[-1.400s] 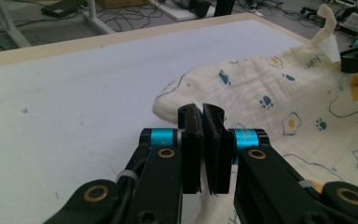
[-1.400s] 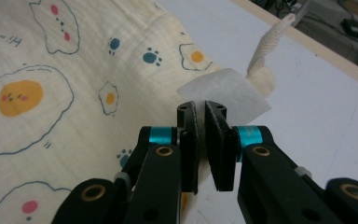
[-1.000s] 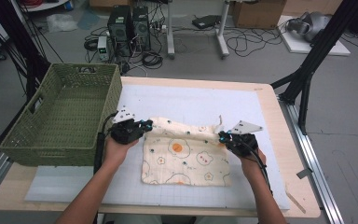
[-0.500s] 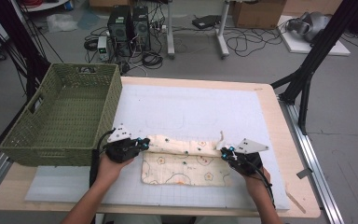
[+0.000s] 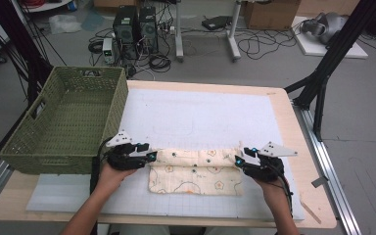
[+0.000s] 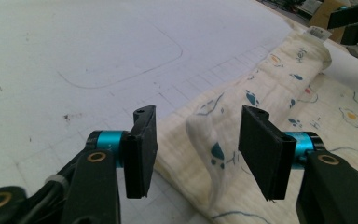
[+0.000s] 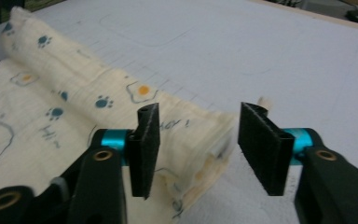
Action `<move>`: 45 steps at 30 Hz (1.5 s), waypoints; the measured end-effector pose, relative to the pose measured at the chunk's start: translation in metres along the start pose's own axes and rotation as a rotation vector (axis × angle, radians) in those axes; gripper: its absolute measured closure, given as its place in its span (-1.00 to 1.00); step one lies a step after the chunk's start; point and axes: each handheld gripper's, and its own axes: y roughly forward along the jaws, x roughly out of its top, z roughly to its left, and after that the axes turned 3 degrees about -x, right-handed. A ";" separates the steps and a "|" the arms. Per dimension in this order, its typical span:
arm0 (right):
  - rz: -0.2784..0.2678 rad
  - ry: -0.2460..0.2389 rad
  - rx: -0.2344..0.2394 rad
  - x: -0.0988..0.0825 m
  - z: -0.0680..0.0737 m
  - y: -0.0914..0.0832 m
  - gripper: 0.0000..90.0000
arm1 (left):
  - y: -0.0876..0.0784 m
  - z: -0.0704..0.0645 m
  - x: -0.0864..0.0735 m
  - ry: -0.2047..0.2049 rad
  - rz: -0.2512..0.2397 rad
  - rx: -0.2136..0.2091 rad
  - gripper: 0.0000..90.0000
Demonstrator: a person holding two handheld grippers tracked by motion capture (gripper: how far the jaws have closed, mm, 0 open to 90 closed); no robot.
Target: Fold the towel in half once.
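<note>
A pale wooden tabletop (image 5: 293, 122) carries a white gridded mat (image 5: 196, 117) over most of its surface. A green woven basket (image 5: 68, 122) stands at its left edge. Behind it lies a grey floor (image 5: 362, 147) strewn with black cables (image 5: 259, 46). Two dark computer towers (image 5: 136, 27) stand at the back beside the grey legs of another table (image 5: 178, 34). Cardboard boxes (image 5: 269, 12) sit along the far edge, and black frame struts (image 5: 323, 73) rise at the right. A grey bundle on a white board (image 5: 323, 29) may be a bag. The light is even and soft.
</note>
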 end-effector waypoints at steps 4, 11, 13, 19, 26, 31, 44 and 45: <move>0.050 0.042 -0.027 0.004 -0.005 0.015 -0.16 | 0.012 -0.002 -0.003 0.016 0.052 -0.005 0.07; 0.160 0.081 0.058 0.000 -0.009 0.039 0.77 | 0.012 -0.010 -0.007 0.092 0.055 -0.012 0.89; 0.140 0.039 0.059 -0.001 -0.006 0.035 0.92 | 0.008 -0.009 -0.006 0.086 0.035 -0.017 0.89; 0.088 -0.002 0.055 -0.004 0.001 0.013 0.92 | -0.002 -0.014 -0.007 0.092 0.010 -0.048 0.89; 0.051 -0.008 0.074 -0.017 0.012 -0.011 0.93 | -0.013 -0.025 -0.015 0.111 0.012 -0.076 0.88; 0.050 -0.039 0.086 -0.024 0.021 -0.026 0.93 | -0.021 -0.030 -0.022 0.101 0.030 -0.092 0.88; 0.074 -0.101 0.090 -0.034 0.021 -0.037 0.64 | -0.035 -0.026 -0.028 0.031 0.002 -0.114 -0.02; 0.070 -0.113 0.087 -0.034 0.020 -0.038 0.59 | -0.038 -0.024 -0.027 0.023 -0.020 -0.111 -0.02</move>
